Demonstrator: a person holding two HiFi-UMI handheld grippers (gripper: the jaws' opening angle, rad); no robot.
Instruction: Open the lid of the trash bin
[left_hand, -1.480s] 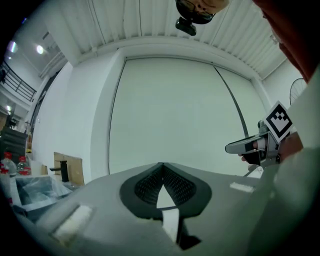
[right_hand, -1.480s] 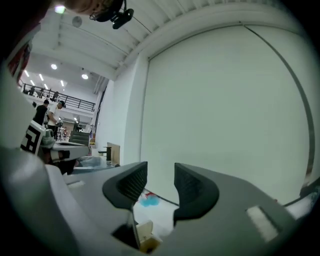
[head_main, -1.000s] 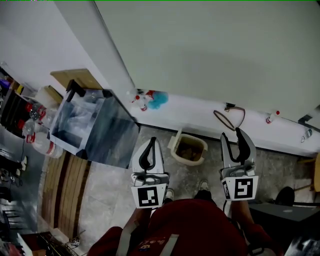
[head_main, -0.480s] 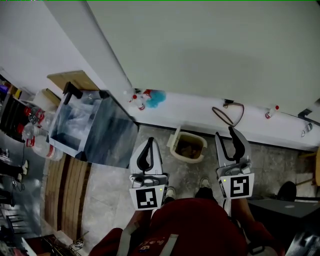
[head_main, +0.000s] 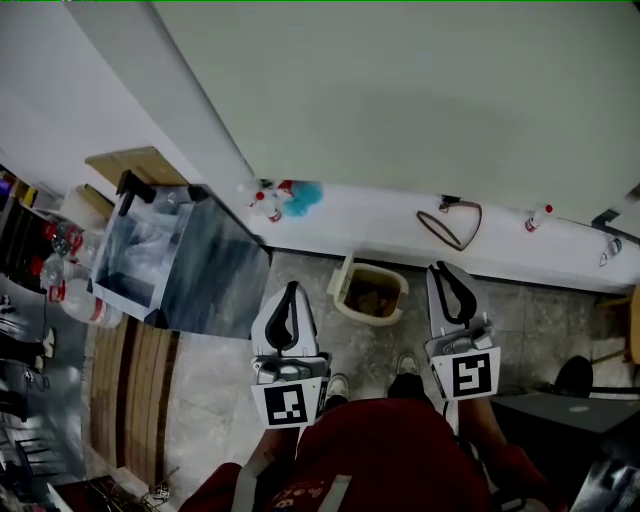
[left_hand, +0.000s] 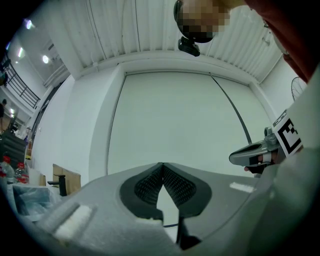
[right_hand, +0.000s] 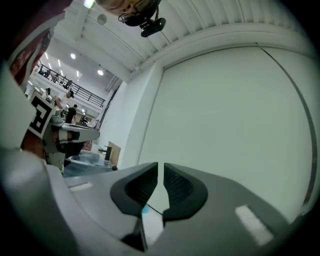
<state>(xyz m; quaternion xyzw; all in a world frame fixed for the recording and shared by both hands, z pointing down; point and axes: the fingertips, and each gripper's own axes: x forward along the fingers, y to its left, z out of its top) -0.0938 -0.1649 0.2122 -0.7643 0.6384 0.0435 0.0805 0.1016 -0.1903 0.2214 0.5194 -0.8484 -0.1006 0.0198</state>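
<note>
A small beige trash bin (head_main: 371, 291) stands on the floor against the white ledge, its top uncovered and brown contents showing. A large grey bin (head_main: 205, 270) with a clear liner stands at the left, with a black handle at its far corner. My left gripper (head_main: 291, 287) hovers left of the beige bin, shut, its tips touching (left_hand: 162, 165) with nothing held. My right gripper (head_main: 441, 268) hovers right of the beige bin. Its jaws have just been closing, and a narrow slit (right_hand: 160, 164) remains with nothing between them. Both point at the pale wall.
Spray bottles and a blue brush (head_main: 300, 198) lie on the white ledge (head_main: 380, 235), with a coiled cable (head_main: 450, 222) farther right. Water bottles (head_main: 75, 290) and a wooden floor strip (head_main: 125, 380) are at the left. A dark box (head_main: 560, 410) sits at the lower right.
The right gripper's jaws went from wide apart to nearly together. Both grippers and the scene shifted slightly left in the head view. The left gripper stayed shut.
</note>
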